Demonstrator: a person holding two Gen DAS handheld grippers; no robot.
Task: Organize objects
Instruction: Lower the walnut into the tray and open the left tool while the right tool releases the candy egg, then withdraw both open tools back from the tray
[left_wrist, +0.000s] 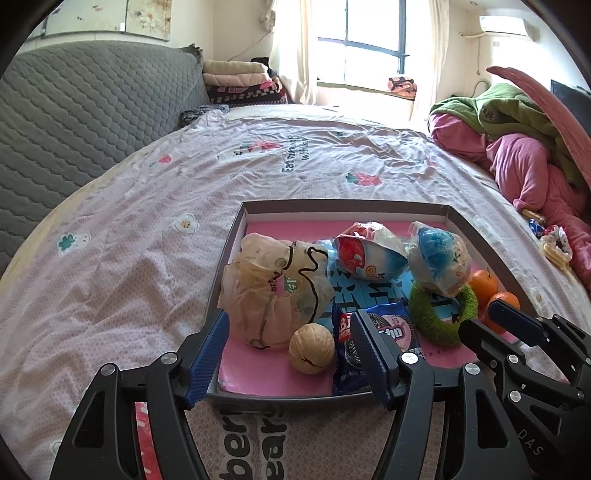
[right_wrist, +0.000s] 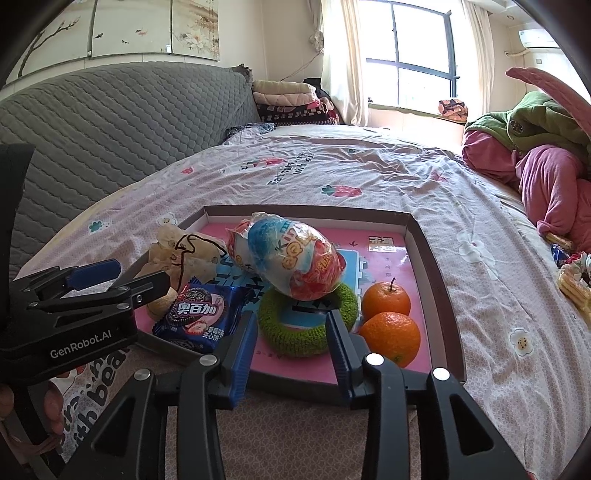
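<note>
A shallow grey tray (left_wrist: 347, 205) (right_wrist: 306, 210) with a pink lining lies on the bed. In it are a crumpled plastic bag (left_wrist: 273, 291), a walnut (left_wrist: 312, 349), a blue cookie packet (right_wrist: 199, 314), two wrapped toy eggs (left_wrist: 365, 254) (right_wrist: 295, 258), a green knitted ring (right_wrist: 295, 332) and two oranges (right_wrist: 391, 332). My left gripper (left_wrist: 291, 350) (right_wrist: 129, 278) hangs open over the tray's near left corner, with the walnut loose between its fingers. My right gripper (right_wrist: 291, 347) (left_wrist: 491, 325) stands open at the tray's front edge, just before the green ring.
The bed sheet (left_wrist: 147, 258) spreads left and beyond the tray. A grey quilted headboard (left_wrist: 74, 122) rises at the left. Pink and green clothes (right_wrist: 546, 177) are heaped at the right, with loose snacks (right_wrist: 572, 280) beside them. A person's hand (right_wrist: 51, 406) holds the left gripper.
</note>
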